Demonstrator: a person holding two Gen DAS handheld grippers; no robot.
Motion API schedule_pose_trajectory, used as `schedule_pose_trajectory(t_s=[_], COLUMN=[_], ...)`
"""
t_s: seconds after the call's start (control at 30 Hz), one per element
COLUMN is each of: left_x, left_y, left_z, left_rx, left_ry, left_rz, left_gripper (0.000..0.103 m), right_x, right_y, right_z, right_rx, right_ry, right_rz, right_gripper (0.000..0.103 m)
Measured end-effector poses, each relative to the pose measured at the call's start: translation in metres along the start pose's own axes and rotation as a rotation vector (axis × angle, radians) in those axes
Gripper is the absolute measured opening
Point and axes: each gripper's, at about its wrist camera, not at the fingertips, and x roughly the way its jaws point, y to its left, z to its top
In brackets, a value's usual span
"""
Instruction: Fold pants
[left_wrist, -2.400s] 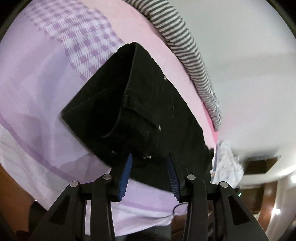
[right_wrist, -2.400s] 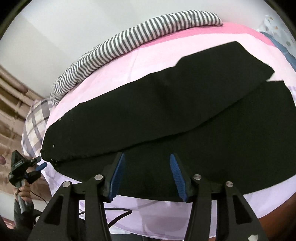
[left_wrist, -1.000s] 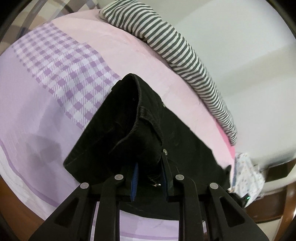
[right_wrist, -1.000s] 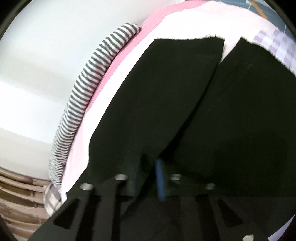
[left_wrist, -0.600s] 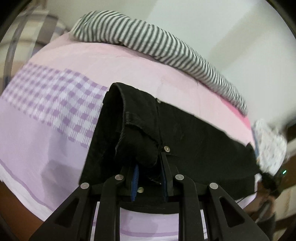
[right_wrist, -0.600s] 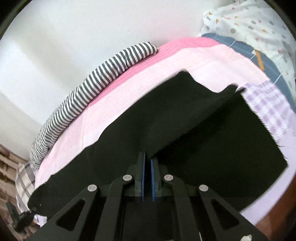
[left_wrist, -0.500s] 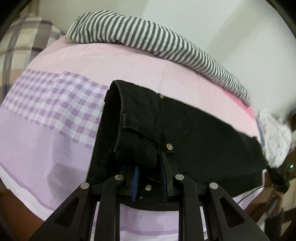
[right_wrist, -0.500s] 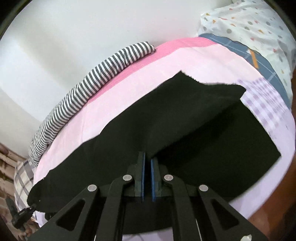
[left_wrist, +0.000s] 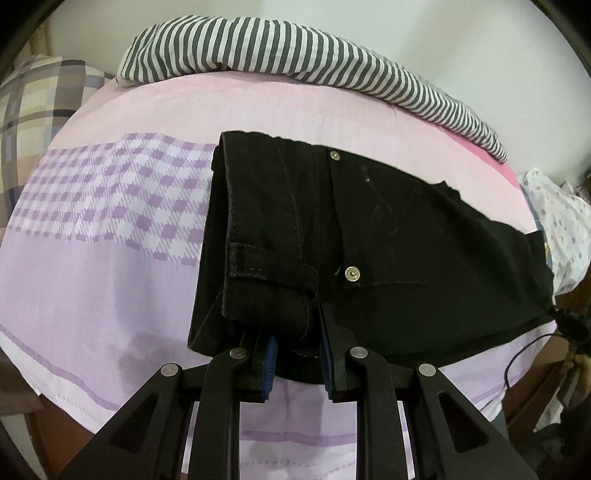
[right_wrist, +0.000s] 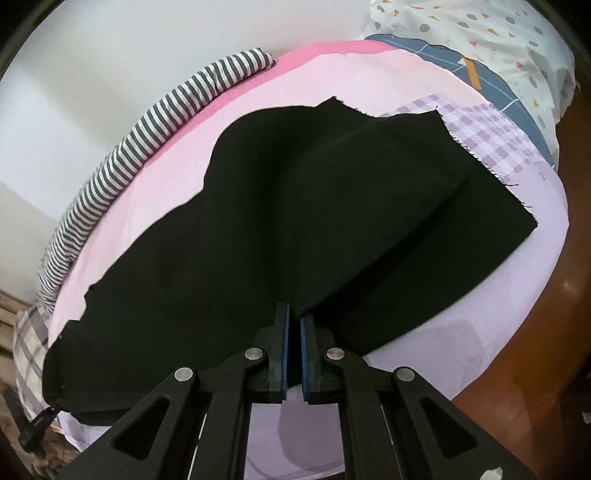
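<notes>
Nearest in the left wrist view, the left gripper (left_wrist: 297, 341) pinches the bunched waistband of the black pants (left_wrist: 369, 236), its blue pads (left_wrist: 269, 356) clamped on either side of the thick fabric roll. The right gripper (right_wrist: 292, 325) has its pads pressed together on a fold of one trouser leg. The pants (right_wrist: 295, 221) lie lengthwise on the pink and lilac checked bedsheet (left_wrist: 110, 206), one leg partly doubled over the other, silver rivets showing near the fly and frayed hems at the far end. Beyond them a striped bolster (left_wrist: 295, 59) runs along the wall.
</notes>
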Motion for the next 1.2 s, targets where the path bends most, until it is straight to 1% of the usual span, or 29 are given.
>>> schedule_pose_trajectory(t_s=[0.07, 0.17, 0.33, 0.43, 0.53, 0.6, 0.67, 0.7, 0.77, 0.83, 0.9, 1.03, 1.07, 1.13, 1.2], left_x=[0.001, 0.002, -0.004, -0.012, -0.022, -0.028, -0.034, -0.036, -0.041, -0.042, -0.038, -0.02, -0.012, -0.001, 0.011], left_y=[-0.003, -0.008, -0.011, -0.016, -0.025, -0.032, -0.043, -0.049, -0.065, -0.086, -0.115, -0.169, -0.189, -0.214, -0.242], left_z=[-0.002, -0.005, -0.007, -0.011, -0.021, -0.029, -0.039, -0.042, -0.047, -0.046, -0.04, -0.027, -0.024, -0.023, -0.023], left_rx=[0.015, 0.032, 0.029, 0.046, 0.091, 0.125, 0.182, 0.211, 0.273, 0.329, 0.378, 0.471, 0.503, 0.551, 0.605], left_ry=[0.0, -0.008, -0.004, 0.009, 0.007, 0.011, 0.019, 0.021, -0.006, -0.05, -0.074, -0.096, -0.103, -0.093, -0.085], left_rz=[0.02, 0.042, 0.044, 0.05, 0.064, 0.076, 0.046, 0.047, 0.042, 0.019, -0.031, -0.134, -0.165, -0.22, -0.268], left_gripper=[0.021, 0.023, 0.025, 0.029, 0.034, 0.035, 0.035, 0.035, 0.035, 0.035, 0.035, 0.036, 0.036, 0.036, 0.036], right_x=[0.005, 0.013, 0.016, 0.016, 0.016, 0.016, 0.016, 0.016, 0.017, 0.017, 0.018, 0.016, 0.015, 0.012, 0.011], right_y=[-0.001, -0.006, -0.013, -0.017, -0.023, -0.027, -0.03, -0.032, -0.035, -0.04, -0.049, -0.063, -0.065, -0.069, -0.072], right_z=[-0.001, -0.003, -0.002, -0.001, 0.0, 0.0, 0.001, 0.002, 0.004, 0.006, 0.009, 0.015, 0.017, 0.022, 0.027], right_rx=[-0.002, 0.015, 0.048, 0.068, 0.101, 0.119, 0.128, 0.13, 0.139, 0.158, 0.194, 0.249, 0.253, 0.262, 0.265], right_ry=[0.017, 0.037, 0.05, 0.054, 0.057, 0.061, 0.06, 0.058, 0.055, 0.048, 0.049, 0.036, 0.027, 0.01, 0.0], right_rz=[-0.014, -0.011, 0.024, 0.049, 0.089, 0.115, 0.132, 0.14, 0.15, 0.168, 0.2, 0.227, 0.232, 0.235, 0.266], right_gripper=[0.004, 0.004, 0.006, 0.008, 0.009, 0.009, 0.009, 0.009, 0.009, 0.009, 0.009, 0.012, 0.012, 0.012, 0.012])
